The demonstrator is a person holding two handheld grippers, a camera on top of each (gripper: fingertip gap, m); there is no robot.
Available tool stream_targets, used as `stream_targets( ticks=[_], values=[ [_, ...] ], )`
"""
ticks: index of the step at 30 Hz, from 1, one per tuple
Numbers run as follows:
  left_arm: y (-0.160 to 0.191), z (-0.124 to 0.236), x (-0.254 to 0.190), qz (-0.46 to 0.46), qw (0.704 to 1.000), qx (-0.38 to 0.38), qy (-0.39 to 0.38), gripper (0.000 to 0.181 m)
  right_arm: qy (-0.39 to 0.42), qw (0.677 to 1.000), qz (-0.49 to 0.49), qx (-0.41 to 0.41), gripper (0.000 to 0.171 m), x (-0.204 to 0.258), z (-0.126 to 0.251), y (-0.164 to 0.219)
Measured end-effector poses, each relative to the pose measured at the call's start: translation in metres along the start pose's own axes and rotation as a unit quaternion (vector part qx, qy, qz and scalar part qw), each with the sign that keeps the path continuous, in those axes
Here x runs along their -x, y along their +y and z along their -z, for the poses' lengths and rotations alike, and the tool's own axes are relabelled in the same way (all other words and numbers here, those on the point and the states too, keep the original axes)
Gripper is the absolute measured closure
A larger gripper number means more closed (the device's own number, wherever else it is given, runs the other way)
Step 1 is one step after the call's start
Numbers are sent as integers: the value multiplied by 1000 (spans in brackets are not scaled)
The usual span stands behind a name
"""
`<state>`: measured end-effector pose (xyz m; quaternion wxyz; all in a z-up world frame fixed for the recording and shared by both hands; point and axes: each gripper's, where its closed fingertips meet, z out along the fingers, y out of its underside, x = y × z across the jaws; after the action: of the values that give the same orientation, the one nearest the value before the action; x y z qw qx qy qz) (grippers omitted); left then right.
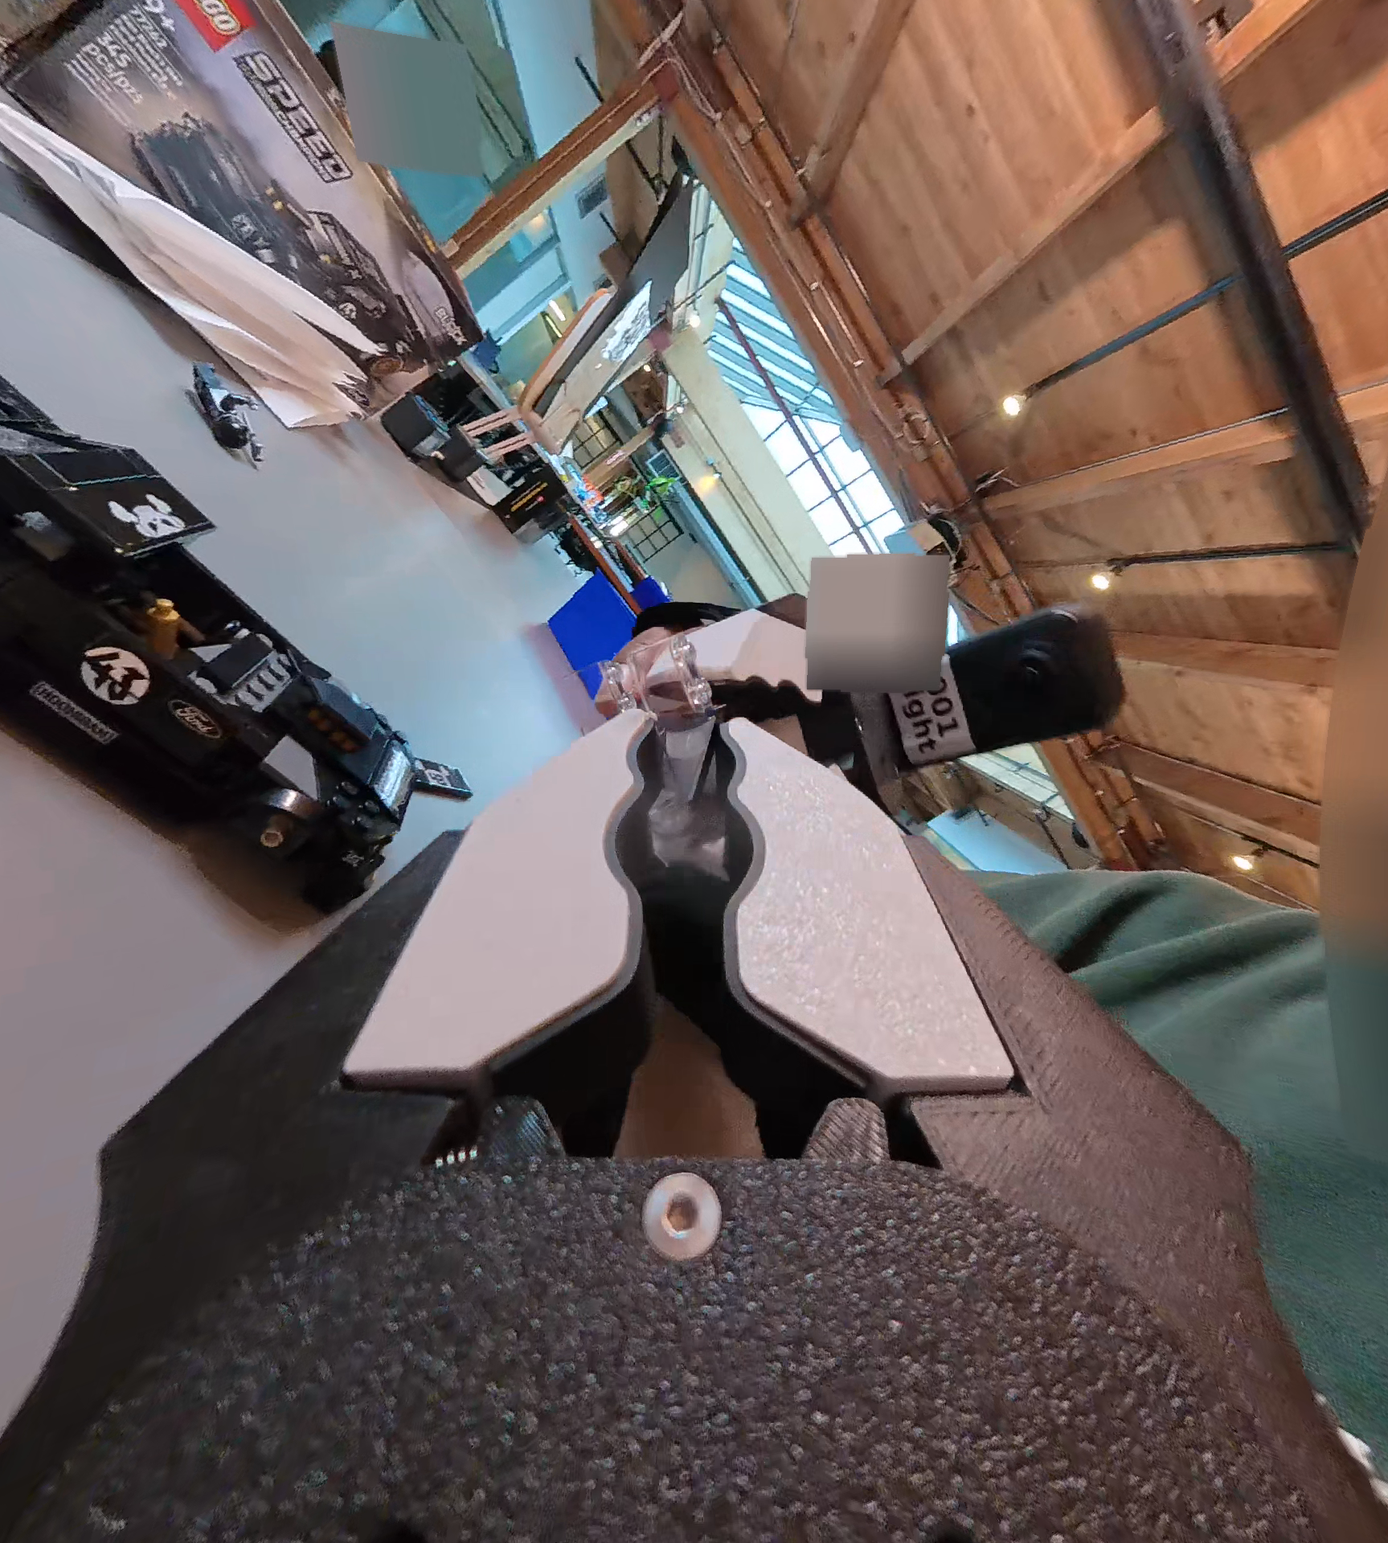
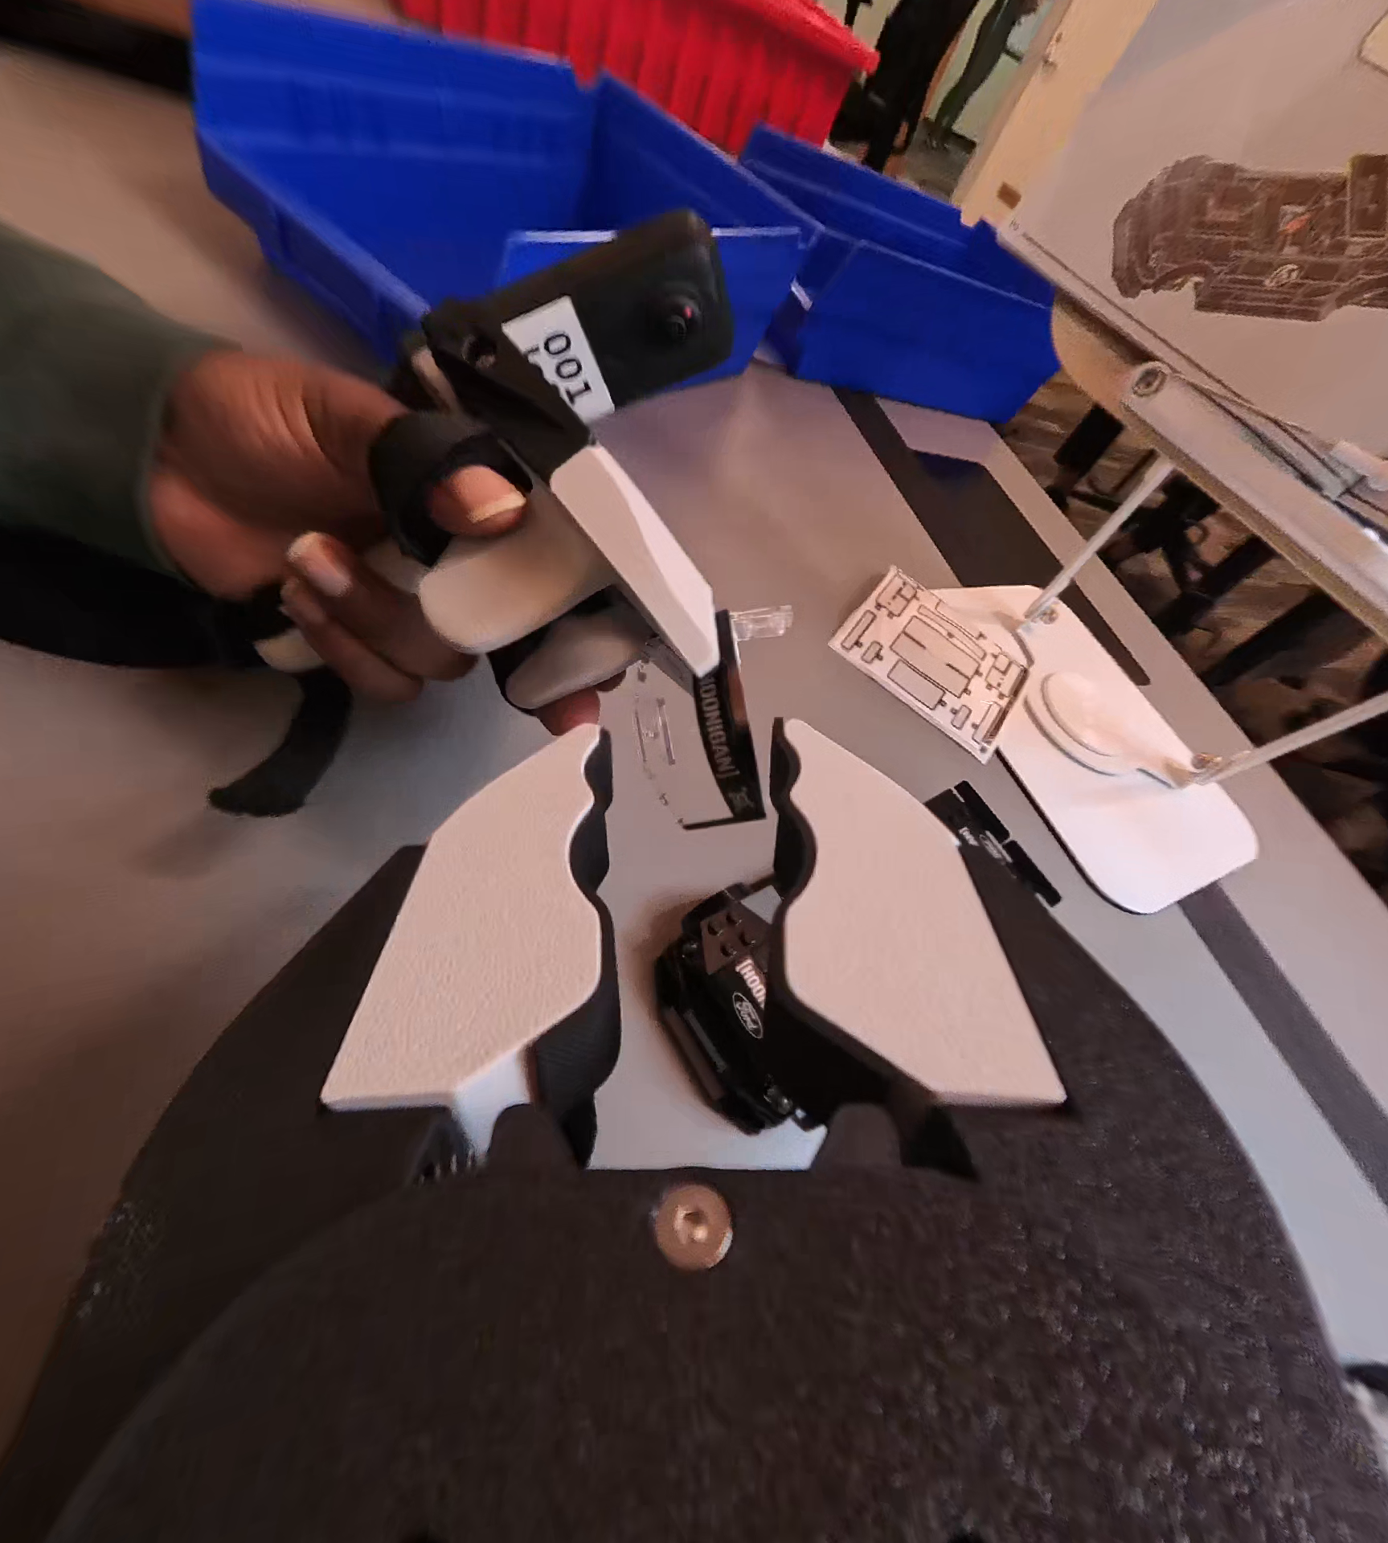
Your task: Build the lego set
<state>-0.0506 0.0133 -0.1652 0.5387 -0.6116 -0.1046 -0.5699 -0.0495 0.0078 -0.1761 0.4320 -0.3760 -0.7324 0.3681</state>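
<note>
While the left gripper [image 2: 694,647] squeezes the clear windshield piece [image 2: 694,735] tight, up in the air above the black car [image 2: 728,1014] on the table, the right gripper [image 2: 694,772] waits with jaws apart, and it should probably steady the piece gently, without bending it.

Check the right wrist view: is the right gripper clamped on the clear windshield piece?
No: the right gripper stands open and empty, while the left gripper holds the clear windshield piece.
</note>
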Motion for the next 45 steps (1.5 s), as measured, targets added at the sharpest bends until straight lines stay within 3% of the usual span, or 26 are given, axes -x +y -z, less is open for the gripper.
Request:
stream_targets(
  ticks=[9, 13, 15, 19, 24, 28, 31, 40, 45],
  values=[
    [-4, 2, 5, 41, 999, -32, -7, 169, 103, 980, 155, 69, 142, -3, -13, 11],
    [0, 1, 7, 36, 999, -22, -15, 168, 72, 988, 124, 63, 142, -1, -9, 12],
    [-2, 2, 11, 24, 999, -19, -31, 158, 70, 987, 127, 69, 142, -7, -3, 17],
    [-10, 15, 31, -49, 992, 1, -116, 152, 68, 988, 83, 108, 142, -39, 17, 49],
    [-14, 29, 89, -204, 922, 127, -303, 142, 68, 988, 28, 133, 142, -88, 30, 99],
    [-10, 22, 116, -240, 883, 191, -355, 128, 84, 987, 5, 136, 142, -108, 33, 116],
    [-8, 9, 125, -249, 871, 212, -367, 121, 98, 986, 2, 132, 142, -112, 37, 117],
    [-14, -14, 136, -225, 874, 216, -373, 143, 138, 982, -16, 124, 142, -123, 52, 121],
    [-10, -10, 134, -215, 881, 228, -355, 146, 131, 984, -21, 117, 142, -119, 49, 118]
  ],
)
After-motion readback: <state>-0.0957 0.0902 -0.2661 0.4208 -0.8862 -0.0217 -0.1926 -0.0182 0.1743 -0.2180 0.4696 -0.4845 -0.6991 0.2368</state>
